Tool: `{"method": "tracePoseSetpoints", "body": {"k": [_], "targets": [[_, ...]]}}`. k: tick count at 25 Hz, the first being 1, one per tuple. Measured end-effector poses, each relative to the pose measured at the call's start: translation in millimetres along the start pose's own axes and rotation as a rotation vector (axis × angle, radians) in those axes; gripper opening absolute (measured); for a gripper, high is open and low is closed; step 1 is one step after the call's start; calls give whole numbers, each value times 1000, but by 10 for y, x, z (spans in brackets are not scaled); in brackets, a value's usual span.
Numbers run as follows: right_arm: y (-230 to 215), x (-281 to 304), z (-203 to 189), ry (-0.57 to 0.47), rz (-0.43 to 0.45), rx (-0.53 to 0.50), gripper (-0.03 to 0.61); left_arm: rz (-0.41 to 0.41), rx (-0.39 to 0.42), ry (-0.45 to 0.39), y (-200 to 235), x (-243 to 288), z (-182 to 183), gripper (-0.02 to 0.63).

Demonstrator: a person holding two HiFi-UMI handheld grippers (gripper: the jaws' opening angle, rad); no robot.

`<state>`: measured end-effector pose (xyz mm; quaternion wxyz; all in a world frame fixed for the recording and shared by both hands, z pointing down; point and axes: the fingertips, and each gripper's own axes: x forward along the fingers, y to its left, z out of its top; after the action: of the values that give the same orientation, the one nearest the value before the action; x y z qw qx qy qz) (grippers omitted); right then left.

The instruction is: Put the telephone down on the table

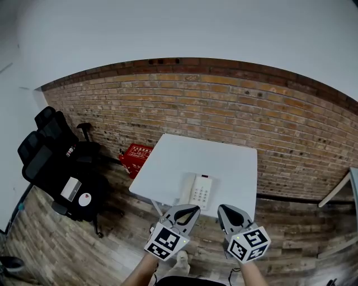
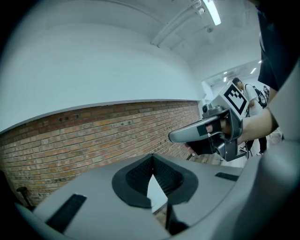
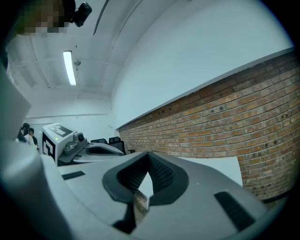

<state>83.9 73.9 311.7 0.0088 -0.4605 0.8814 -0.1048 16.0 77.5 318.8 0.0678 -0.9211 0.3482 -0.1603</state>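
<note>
- Telephone (image 1: 199,191) lies flat by the near edge of the white table (image 1: 224,162) in the head view, its long axis pointing away from the person. The left gripper (image 1: 192,210) and right gripper (image 1: 223,210) hover just short of that edge, the left nearer.
- Left gripper view: jaws pressed together, empty, table beyond.
- Right gripper view: jaws likewise closed on nothing.

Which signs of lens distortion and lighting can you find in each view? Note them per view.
Head view: fisheye bends the brick wall into an arc; the white table is evenly lit. Left gripper view: black corners, ceiling lamp blown out. Right gripper view: the wall curves too, lamp strip glaring.
</note>
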Motion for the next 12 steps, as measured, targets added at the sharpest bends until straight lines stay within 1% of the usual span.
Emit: {"method": "tracePoseSetpoints", "body": {"k": [6,12], "targets": [[51,-179,-31,-1,21,7,12,13,-7,-23,-181,-93,122,8],[111,-318,-36,-12,37,6,12,-5,-8,-31,-387,-179,161,8]]}}
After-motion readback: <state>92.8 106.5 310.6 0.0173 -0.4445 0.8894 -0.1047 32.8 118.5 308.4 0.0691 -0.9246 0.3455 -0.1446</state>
